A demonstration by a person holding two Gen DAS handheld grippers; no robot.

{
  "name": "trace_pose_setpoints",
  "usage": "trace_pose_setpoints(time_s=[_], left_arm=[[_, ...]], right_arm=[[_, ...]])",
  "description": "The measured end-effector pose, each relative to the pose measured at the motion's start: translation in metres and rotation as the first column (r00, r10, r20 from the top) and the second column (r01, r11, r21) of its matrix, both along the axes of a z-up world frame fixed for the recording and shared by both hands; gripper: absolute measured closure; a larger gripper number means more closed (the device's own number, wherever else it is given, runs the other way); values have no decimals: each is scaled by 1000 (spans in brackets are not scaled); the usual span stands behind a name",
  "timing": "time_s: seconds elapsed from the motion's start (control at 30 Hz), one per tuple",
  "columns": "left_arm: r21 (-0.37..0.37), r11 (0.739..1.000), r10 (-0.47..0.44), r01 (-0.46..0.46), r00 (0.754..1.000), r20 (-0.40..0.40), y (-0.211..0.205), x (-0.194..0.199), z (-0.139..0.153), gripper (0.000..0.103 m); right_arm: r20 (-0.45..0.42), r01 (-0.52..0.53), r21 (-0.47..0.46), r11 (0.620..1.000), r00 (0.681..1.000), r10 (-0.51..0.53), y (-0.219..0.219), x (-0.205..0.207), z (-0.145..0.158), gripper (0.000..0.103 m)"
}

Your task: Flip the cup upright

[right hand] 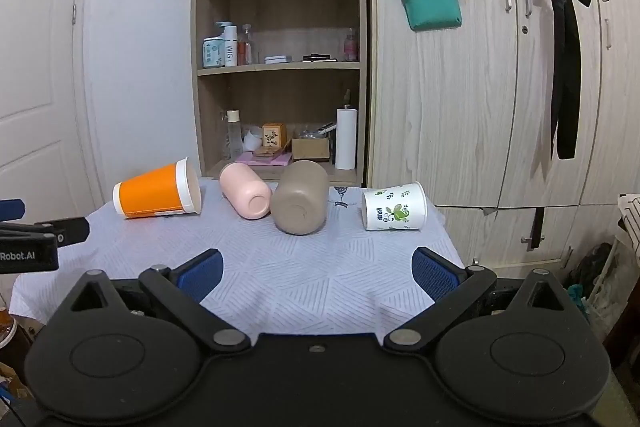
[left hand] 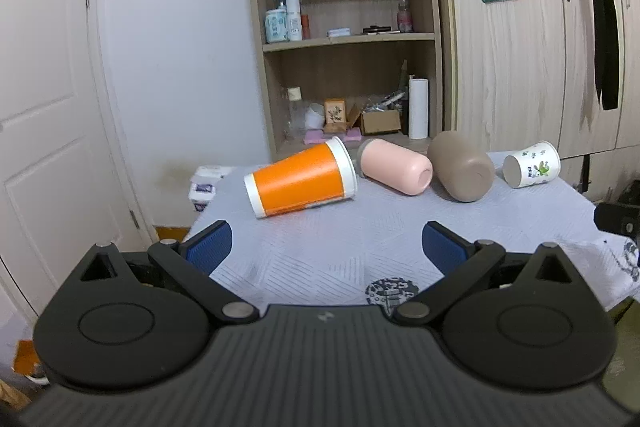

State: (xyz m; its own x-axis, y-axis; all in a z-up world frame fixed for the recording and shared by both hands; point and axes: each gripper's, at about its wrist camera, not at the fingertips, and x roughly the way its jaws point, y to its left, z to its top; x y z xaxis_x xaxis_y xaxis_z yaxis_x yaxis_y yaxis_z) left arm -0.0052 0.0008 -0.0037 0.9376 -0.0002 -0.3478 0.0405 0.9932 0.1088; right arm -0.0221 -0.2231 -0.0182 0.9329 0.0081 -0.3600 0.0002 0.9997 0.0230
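Several cups lie on their sides in a row across the far half of the table: an orange paper cup [left hand: 300, 177] [right hand: 158, 195], a pink cup [left hand: 396, 167] [right hand: 245, 195], a taupe cup [left hand: 460, 166] [right hand: 299, 203] and a white cup with green leaf print [left hand: 532, 165] [right hand: 394, 207]. My left gripper [left hand: 326, 247] is open and empty, hovering over the near table, in line with the orange cup. My right gripper [right hand: 316, 273] is open and empty, short of the taupe cup. The left gripper's body [right hand: 28, 239] shows at the right wrist view's left edge.
The table wears a pale patterned cloth [left hand: 340, 227] [right hand: 320, 267]. Behind it stands a wooden shelf unit [left hand: 344, 39] [right hand: 280, 67] with bottles and boxes, beside wardrobe doors [right hand: 480, 87]. A white door [left hand: 48, 107] is at the left. Small white boxes [left hand: 204, 187] sit beyond the table's left edge.
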Motion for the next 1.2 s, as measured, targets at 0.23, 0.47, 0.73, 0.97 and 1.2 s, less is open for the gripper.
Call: trace_pose_setpoints(time_s=[0.23,0.47,0.73,0.97,1.2], left_arm=[[-25,999,-22,23,1000,13,0,-5,3,0],[-41,999,-15,16,999,44,2,-5,-1,0],[-81,997,-5,13,996,93,6,-8,-2,0],[-93,995,-23,33,993,114,7,-10,-1,0],[-104,994,-22,35,992,121,8,-12,-2,0]], right_arm=[[6,10,-2,1000,1000,-9,0,-1,0,1],[33,24,-2,1000,999,-23,-1,-4,1,1],[51,42,-5,999,998,-42,-4,-6,3,1],[61,67,-10,998,996,-66,-6,-5,5,0],[68,62,-16,998,996,-61,-5,-8,4,0]])
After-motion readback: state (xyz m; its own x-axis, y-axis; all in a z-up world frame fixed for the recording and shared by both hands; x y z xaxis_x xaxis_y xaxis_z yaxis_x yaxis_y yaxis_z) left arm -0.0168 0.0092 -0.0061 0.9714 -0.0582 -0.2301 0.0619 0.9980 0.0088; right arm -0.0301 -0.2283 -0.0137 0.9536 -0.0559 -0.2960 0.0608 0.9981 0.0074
